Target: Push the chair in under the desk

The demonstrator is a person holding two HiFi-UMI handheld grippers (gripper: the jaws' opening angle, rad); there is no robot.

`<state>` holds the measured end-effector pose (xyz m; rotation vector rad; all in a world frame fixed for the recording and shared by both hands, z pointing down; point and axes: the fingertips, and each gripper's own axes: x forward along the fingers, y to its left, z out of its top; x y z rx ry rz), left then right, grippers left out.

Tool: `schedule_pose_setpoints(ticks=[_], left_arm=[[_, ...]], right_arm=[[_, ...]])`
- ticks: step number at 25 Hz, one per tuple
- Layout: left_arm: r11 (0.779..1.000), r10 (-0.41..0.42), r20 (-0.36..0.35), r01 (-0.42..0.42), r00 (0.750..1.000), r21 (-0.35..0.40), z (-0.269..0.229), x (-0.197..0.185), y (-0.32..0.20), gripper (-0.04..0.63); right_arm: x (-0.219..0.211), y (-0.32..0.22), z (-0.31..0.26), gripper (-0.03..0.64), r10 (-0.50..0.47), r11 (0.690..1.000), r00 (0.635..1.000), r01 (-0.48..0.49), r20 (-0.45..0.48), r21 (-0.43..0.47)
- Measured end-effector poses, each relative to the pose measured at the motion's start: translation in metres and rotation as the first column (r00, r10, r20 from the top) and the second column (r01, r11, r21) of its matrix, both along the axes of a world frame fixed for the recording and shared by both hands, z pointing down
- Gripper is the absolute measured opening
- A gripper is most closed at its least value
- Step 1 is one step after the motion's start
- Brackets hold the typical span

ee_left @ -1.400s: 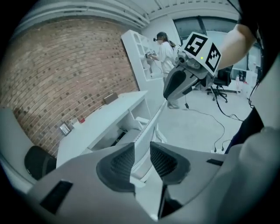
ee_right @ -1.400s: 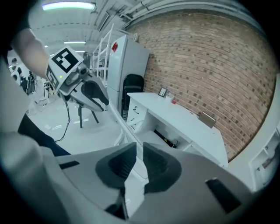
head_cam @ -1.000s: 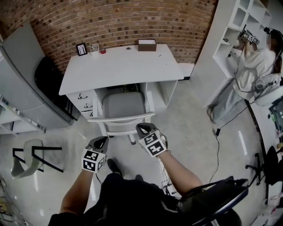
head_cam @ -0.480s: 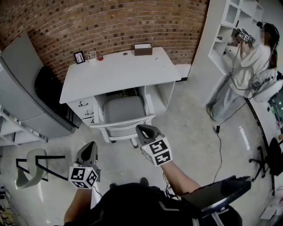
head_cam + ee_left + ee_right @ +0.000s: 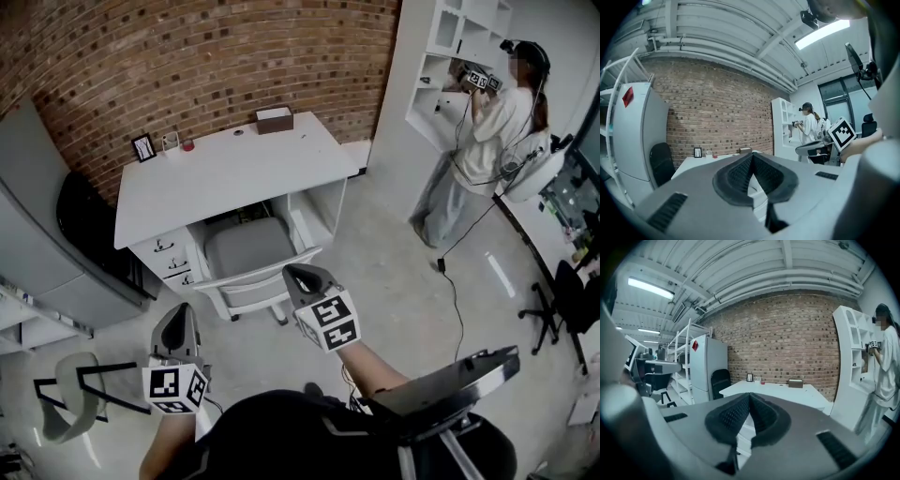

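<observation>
Grey-seated chair [image 5: 246, 251] sits half under the front edge of the worktop [image 5: 225, 169], left gripper [image 5: 180, 317] and right gripper [image 5: 298, 276] fingers shut and empty; an off-centre push could wedge it against the drawers [image 5: 167, 258].

chair [image 5: 248, 251] partly hidden under desk [image 5: 225, 169], red desktop item [image 5: 188, 145] too small to tell

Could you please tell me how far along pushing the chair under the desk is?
Mostly done: the chair has its seat under the desk, only its backrest showing at the front edge. In hand: nothing; the right gripper is shut and empty near the backrest, the left gripper shut, empty, clear of the chair. Left: perhaps one last nudge, if any.
</observation>
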<state>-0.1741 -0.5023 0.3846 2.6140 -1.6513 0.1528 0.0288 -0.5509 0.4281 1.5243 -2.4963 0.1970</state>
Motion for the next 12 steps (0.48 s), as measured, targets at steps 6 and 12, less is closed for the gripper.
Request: schedule_pose_setpoints(ticks=[6, 12], left_arm=[[0.998, -0.052, 0.043, 0.050, 0.998, 0.034, -0.006, -0.027, -0.004, 0.008], [0.999, -0.046, -0.004, 0.046, 0.999, 0.004, -0.006, -0.043, -0.005, 0.008]], right_arm=[[-0.009, -0.006, -0.028, 0.009, 0.076, 0.996, 0.996, -0.078, 0.047, 0.035], [-0.030, -0.002, -0.032, 0.009, 0.052, 0.998, 0.998, -0.053, 0.028, 0.030]])
